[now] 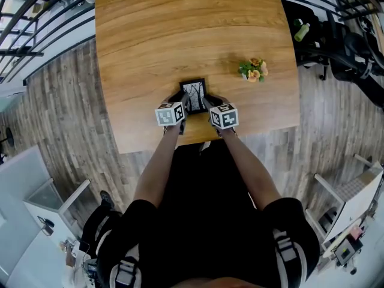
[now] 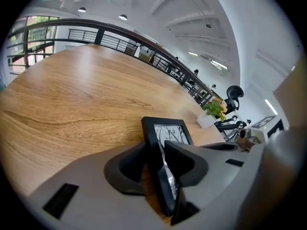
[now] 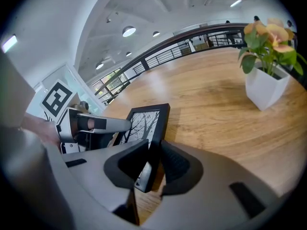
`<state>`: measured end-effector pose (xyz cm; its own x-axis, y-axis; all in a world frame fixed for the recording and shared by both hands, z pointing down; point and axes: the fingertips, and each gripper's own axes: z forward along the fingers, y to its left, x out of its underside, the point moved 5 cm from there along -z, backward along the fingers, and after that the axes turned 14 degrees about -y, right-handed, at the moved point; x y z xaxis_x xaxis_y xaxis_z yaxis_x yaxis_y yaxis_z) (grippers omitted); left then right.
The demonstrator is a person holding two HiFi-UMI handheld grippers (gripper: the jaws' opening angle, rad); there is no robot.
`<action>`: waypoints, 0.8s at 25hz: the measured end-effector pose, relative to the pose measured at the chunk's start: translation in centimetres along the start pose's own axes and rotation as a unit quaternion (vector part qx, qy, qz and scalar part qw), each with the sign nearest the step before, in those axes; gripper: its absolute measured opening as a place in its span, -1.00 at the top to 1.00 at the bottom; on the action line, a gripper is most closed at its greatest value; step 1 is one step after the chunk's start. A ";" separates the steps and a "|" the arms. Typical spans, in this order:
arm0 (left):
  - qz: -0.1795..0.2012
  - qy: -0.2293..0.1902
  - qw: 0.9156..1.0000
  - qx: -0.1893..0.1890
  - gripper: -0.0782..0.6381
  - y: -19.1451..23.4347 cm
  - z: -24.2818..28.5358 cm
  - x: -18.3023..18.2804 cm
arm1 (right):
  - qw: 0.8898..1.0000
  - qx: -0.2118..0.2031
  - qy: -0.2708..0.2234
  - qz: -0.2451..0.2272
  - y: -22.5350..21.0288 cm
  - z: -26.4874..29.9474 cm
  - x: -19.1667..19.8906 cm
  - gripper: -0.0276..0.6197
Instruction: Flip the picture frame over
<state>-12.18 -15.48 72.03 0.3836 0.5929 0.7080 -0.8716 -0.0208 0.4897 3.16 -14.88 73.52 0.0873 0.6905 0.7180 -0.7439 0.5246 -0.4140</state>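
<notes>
Head view: a black rectangular frame [image 1: 194,93] sits near the front edge of the wood-grain counter [image 1: 180,29], between the left hand-held gripper [image 1: 183,102] and the right hand-held gripper [image 1: 208,104]. Their marker cubes hide its near corners. Left gripper view: the frame's side stands between dark jaws held moderately apart, with wood showing in the gap, so there is no firm pinch. Right gripper view: narrow jaws clamp the frame's other side, its glossy tree print visible. A square white pot [image 3: 266,87] holds a plant [image 3: 261,35] with orange flowers, cut off at the edge.
</notes>
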 end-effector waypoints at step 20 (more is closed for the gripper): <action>0.079 0.004 0.997 0.008 0.40 -0.6 0.4 0.6 | 0.998 0.027 -0.004 -0.050 -0.2 -0.1 0.8 0.43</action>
<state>-11.34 -15.39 72.41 0.2401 0.5877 0.7726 -0.9161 -0.1262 0.3807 3.40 -14.37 74.14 0.1582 0.6324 0.7583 -0.7669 0.5624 -0.3091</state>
